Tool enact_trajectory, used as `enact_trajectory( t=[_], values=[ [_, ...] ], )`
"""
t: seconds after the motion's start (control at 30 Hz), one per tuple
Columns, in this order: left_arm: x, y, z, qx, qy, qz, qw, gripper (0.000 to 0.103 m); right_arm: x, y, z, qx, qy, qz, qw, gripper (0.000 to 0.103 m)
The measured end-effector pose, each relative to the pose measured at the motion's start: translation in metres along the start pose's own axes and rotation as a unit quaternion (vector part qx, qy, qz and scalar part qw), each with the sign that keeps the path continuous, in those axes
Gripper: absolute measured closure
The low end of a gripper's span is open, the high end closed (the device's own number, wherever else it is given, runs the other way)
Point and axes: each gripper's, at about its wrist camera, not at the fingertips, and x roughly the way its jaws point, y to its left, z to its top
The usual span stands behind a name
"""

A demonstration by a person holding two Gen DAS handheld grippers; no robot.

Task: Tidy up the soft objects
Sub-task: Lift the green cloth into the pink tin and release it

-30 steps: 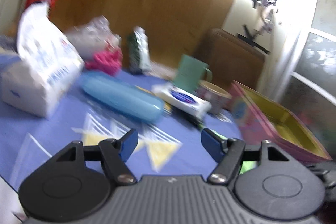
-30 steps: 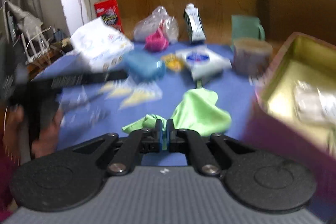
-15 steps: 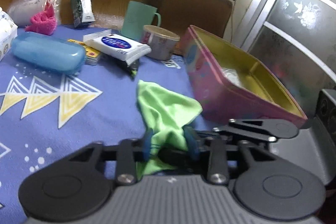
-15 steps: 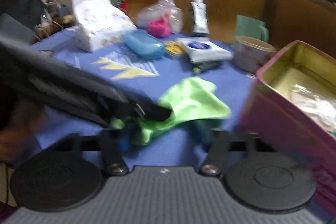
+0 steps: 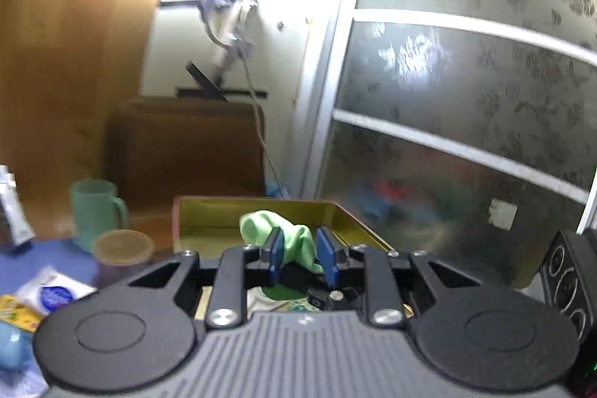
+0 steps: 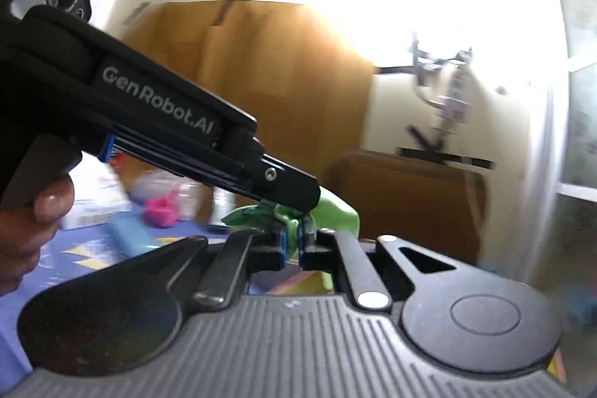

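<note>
A light green cloth (image 5: 294, 243) is bunched between the blue pads of my left gripper (image 5: 300, 262), which is shut on it and holds it above the open pink tin box with a gold inside (image 5: 209, 222). My right gripper (image 6: 293, 241) is shut on the same green cloth (image 6: 335, 211), lifted off the table. The left gripper's black body (image 6: 156, 122) crosses the right wrist view from the left, its tip at the cloth. White soft items (image 5: 261, 297) lie in the box under the cloth.
A green mug (image 5: 95, 211), a lidded brown cup (image 5: 121, 250), a wipes pack (image 5: 54, 291) and a blue case (image 5: 9, 342) stand on the blue tablecloth at the left. A pink soft item (image 6: 162, 209) lies far back. A brown chair (image 5: 194, 140) is behind the box.
Both grippers closed on the green cloth and lifted it off the table to above the tin box. The views have tilted upward.
</note>
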Motion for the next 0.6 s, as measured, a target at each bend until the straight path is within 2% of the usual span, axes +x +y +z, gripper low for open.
enact_trajectory(
  t=[0.07, 0.2, 0.23, 0.27, 0.3, 0.33, 0.37, 0.4, 0.47, 0.57, 0.6],
  values=[
    [0.024, 0.000, -0.009, -0.011, 0.024, 0.002, 0.9997, 0.083, 0.006, -0.014, -0.008, 0.019, 0.027, -0.009, 0.999, 0.094],
    [0.059, 0.006, -0.025, -0.029, 0.065, 0.031, 0.9970, 0.081, 0.024, -0.029, -0.030, 0.038, 0.085, -0.017, 0.996, 0.091],
    [0.064, 0.007, -0.028, -0.032, 0.072, 0.038, 0.9962, 0.078, 0.029, -0.029, -0.036, 0.037, 0.096, -0.023, 0.994, 0.091],
    [0.070, 0.008, -0.031, -0.032, 0.081, 0.048, 0.9950, 0.071, 0.033, -0.029, -0.039, 0.036, 0.106, -0.027, 0.993, 0.086],
    [0.075, 0.009, -0.033, -0.030, 0.088, 0.062, 0.9938, 0.067, 0.037, -0.030, -0.042, 0.036, 0.118, -0.032, 0.992, 0.069],
    [0.079, 0.010, -0.035, -0.025, 0.096, 0.076, 0.9922, 0.062, 0.039, -0.031, -0.044, 0.038, 0.125, -0.037, 0.991, 0.058],
    [0.081, 0.011, -0.037, -0.024, 0.101, 0.086, 0.9909, 0.056, 0.040, -0.032, -0.045, 0.039, 0.129, -0.044, 0.990, 0.037],
    [0.080, 0.012, -0.037, -0.026, 0.104, 0.092, 0.9899, 0.054, 0.040, -0.034, -0.047, 0.040, 0.132, -0.054, 0.989, 0.024],
    [0.071, 0.014, -0.035, -0.033, 0.089, 0.087, 0.9916, 0.048, 0.037, -0.041, -0.051, 0.049, 0.129, -0.069, 0.988, 0.019],
    [0.039, 0.017, -0.030, -0.039, 0.037, 0.094, 0.9942, 0.039, 0.025, -0.050, -0.047, 0.075, 0.112, -0.094, 0.986, 0.008],
    [0.028, 0.023, -0.029, -0.044, 0.020, 0.100, 0.9938, 0.038, 0.019, -0.054, -0.044, 0.090, 0.098, -0.103, 0.986, 0.008]
  ],
)
